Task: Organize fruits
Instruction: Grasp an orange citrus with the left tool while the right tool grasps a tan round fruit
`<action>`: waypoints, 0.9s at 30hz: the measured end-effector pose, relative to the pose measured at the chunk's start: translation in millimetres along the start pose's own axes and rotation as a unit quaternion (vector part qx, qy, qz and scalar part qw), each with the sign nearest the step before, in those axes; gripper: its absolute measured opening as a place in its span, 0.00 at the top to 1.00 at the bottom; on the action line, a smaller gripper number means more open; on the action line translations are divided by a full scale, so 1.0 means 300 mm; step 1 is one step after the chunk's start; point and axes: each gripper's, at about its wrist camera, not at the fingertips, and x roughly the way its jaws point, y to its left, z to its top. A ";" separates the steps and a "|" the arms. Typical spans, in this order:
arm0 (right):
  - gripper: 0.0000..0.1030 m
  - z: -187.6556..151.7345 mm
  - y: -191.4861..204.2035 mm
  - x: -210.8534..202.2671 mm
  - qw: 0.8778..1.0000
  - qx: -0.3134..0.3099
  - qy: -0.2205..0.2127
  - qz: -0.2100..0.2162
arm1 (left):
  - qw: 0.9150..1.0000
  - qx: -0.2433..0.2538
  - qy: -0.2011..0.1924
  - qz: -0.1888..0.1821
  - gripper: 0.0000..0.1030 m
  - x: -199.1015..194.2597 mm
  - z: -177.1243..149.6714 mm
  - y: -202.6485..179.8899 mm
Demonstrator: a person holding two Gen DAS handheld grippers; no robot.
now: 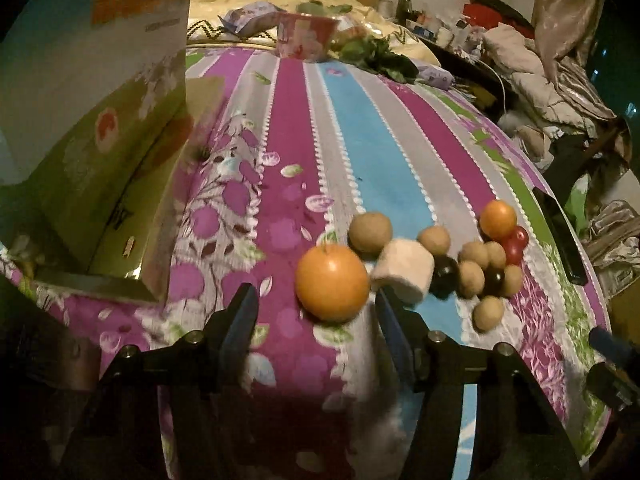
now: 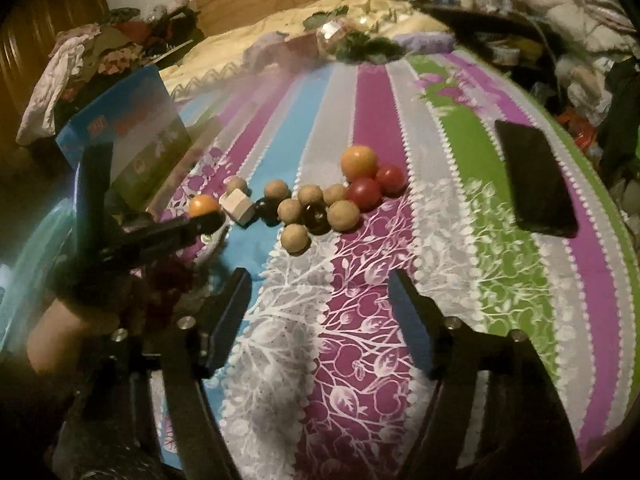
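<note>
A cluster of fruit lies on the striped bedspread (image 1: pixel 360 152). It holds a large orange (image 1: pixel 332 282), a small orange (image 1: pixel 498 220), red tomatoes (image 1: pixel 516 244), several brown round fruits (image 1: pixel 370 232) and dark ones (image 1: pixel 444 274), plus a pale block (image 1: pixel 404 272). My left gripper (image 1: pixel 314 296) is open, and the large orange sits between its fingertips with a gap on the left side. In the right wrist view my right gripper (image 2: pixel 318 280) is open over bare cloth, short of the brown fruits (image 2: pixel 343 214) and tomatoes (image 2: pixel 364 194). The large orange (image 2: pixel 204 205) shows behind the left gripper's finger (image 2: pixel 200 222).
An open printed cardboard box (image 1: pixel 120 200) lies on its side at the left. A black phone (image 2: pixel 536 180) rests on the green stripe at the right. A red tub (image 1: pixel 304 36) and leafy greens (image 1: pixel 376 58) sit far back. Clothes and clutter crowd the bed's right side.
</note>
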 end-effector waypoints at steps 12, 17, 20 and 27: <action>0.64 0.048 0.052 0.184 0.999 -0.026 0.030 0.032 | 1.000 0.003 -0.007 -0.003 0.64 -0.073 -0.040 0.004; 0.68 0.053 0.057 0.240 0.999 -0.027 0.037 0.014 | 1.000 -0.007 0.000 -0.004 0.64 -0.063 -0.049 0.027; 0.68 0.061 0.065 0.260 0.999 -0.033 0.035 0.000 | 1.000 -0.008 0.001 -0.004 0.64 -0.054 -0.048 0.025; 0.77 0.059 0.077 0.274 0.998 -0.045 0.032 -0.035 | 1.000 -0.005 0.005 0.000 0.64 -0.052 -0.048 0.010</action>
